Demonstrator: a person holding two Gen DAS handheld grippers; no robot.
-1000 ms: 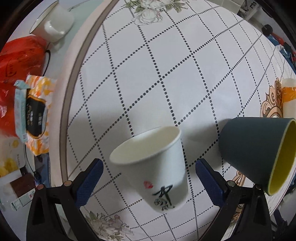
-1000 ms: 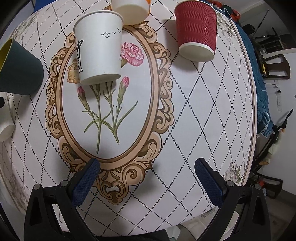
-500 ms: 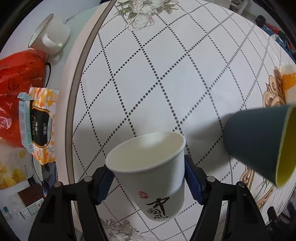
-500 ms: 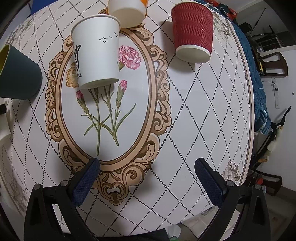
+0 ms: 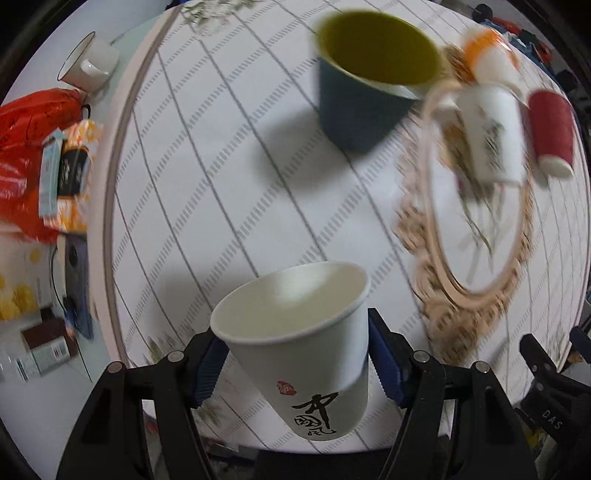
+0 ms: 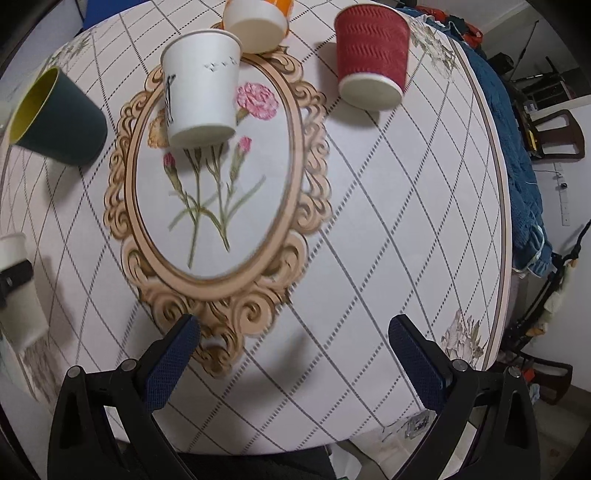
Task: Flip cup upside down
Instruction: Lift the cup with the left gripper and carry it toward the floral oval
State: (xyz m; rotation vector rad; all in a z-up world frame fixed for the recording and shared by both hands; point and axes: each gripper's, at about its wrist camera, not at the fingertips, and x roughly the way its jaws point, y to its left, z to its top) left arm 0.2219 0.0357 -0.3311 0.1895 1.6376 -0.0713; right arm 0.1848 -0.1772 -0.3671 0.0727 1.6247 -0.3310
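My left gripper is shut on a white paper cup with black calligraphy, mouth up, held above the table near its front edge. The same cup and gripper show at the far left of the right wrist view. My right gripper is open and empty above the patterned tablecloth.
A dark green cup stands upright. A white cup, a red ribbed cup and an orange-and-white cup stand upside down. A mug, red bag and packets lie left of the table.
My left gripper closed on the white cup and has lifted and swung it, so the view now takes in the other cups. The right gripper shifted only slightly.
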